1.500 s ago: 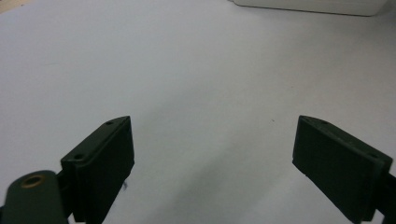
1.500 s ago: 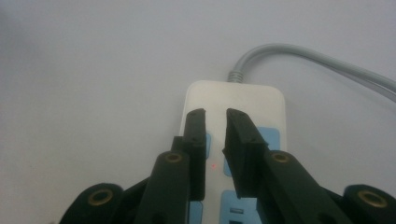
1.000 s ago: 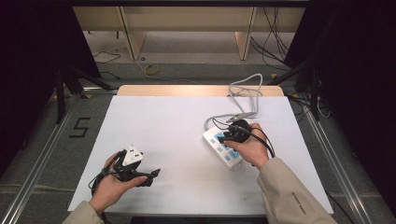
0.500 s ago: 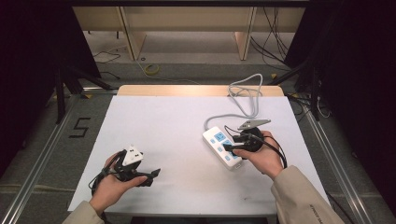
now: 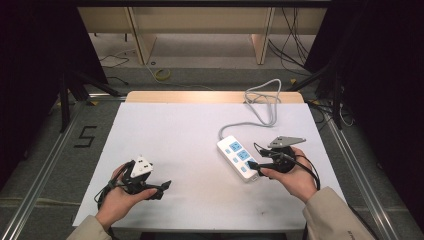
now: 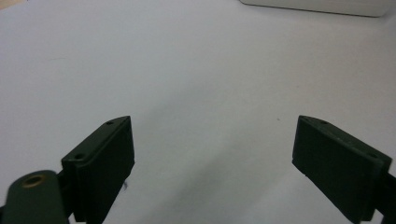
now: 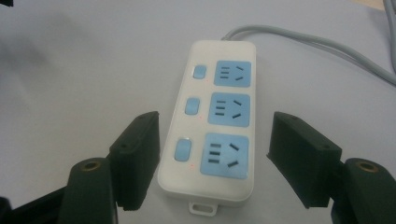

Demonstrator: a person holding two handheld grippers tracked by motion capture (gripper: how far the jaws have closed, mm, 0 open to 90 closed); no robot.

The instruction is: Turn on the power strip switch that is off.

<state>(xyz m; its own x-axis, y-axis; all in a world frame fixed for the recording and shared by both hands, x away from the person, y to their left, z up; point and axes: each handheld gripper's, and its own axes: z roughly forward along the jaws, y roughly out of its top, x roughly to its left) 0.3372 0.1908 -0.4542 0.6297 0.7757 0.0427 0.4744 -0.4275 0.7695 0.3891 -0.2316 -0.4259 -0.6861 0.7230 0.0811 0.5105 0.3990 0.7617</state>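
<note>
The right tool has drawn back from the power strip lying on the counter, its jaws opening wide beside it without pressing, so the strip seems released, while the left tool waits wide and empty.

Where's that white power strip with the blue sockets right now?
In the high view the power strip lies flat on the right half of the white table, its near end between the opening jaws of the right gripper, which do not touch it.

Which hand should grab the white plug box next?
Probably right. The right tool is opening, pads either side of the power strip, not pressing. The left tool sits open, far across the table.
</note>
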